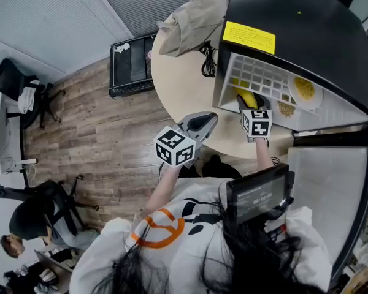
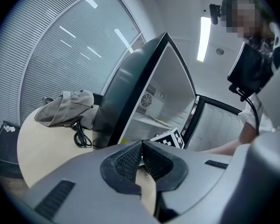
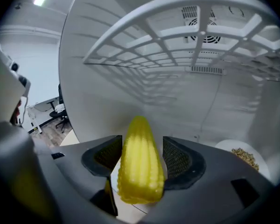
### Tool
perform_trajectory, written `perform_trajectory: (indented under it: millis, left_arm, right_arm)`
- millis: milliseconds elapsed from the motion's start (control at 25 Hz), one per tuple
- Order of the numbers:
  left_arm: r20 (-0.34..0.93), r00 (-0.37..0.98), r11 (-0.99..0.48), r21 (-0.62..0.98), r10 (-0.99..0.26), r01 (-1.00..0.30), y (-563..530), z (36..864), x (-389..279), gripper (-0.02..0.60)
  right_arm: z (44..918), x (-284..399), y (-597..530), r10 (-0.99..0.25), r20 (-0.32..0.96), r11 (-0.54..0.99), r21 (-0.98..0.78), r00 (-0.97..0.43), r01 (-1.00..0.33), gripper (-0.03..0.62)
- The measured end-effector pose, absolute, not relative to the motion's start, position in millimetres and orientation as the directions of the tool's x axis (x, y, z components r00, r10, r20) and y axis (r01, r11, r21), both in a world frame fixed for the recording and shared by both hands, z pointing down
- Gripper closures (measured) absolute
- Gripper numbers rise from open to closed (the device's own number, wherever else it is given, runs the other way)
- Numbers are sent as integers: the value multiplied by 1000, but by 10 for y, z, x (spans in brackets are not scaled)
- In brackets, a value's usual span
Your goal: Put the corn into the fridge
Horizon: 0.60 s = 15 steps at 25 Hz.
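Note:
A yellow corn cob (image 3: pixel 139 167) sits between the jaws of my right gripper (image 3: pixel 142 142), which is shut on it. In the head view the right gripper (image 1: pixel 248 105) reaches into the open black mini fridge (image 1: pixel 294 29), holding the corn (image 1: pixel 249 97) under the white wire shelf (image 1: pixel 264 78). The shelf (image 3: pixel 186 36) spans overhead in the right gripper view. My left gripper (image 1: pixel 212 119) hovers over the round table's front edge, left of the fridge, shut with nothing in it. Its jaws (image 2: pixel 141 146) meet, pointing at the fridge (image 2: pixel 130 83).
A plate of grains (image 3: pixel 242 155) stands inside at the right. A plate of yellow food (image 1: pixel 305 90) is also in the fridge. The fridge door (image 1: pixel 322 188) hangs open at the right. A beige bag (image 1: pixel 193 17) and black cable (image 1: pixel 207 60) lie on the table (image 1: pixel 184 84).

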State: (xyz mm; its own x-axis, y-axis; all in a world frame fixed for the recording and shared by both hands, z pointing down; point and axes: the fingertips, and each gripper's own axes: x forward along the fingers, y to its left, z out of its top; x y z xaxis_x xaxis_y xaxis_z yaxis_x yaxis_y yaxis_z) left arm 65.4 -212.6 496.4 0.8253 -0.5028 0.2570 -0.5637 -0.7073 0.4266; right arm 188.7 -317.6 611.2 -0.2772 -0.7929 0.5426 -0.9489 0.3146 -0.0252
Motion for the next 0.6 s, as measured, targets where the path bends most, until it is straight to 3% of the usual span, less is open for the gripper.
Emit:
perform_trajectory:
  millis: [240,600]
  left_arm:
    - [258,832,-716,425,-491,-554,-2093,4967,665,569]
    - [254,853,-738,428,-455,-521,-2072,4953,716,569]
  right_arm:
    - [6030,2033,-3170,-810,518,224,-162,-277,-961,315]
    - [5861,2062,-2957,-844,476,175,-196,-249,-965,315]
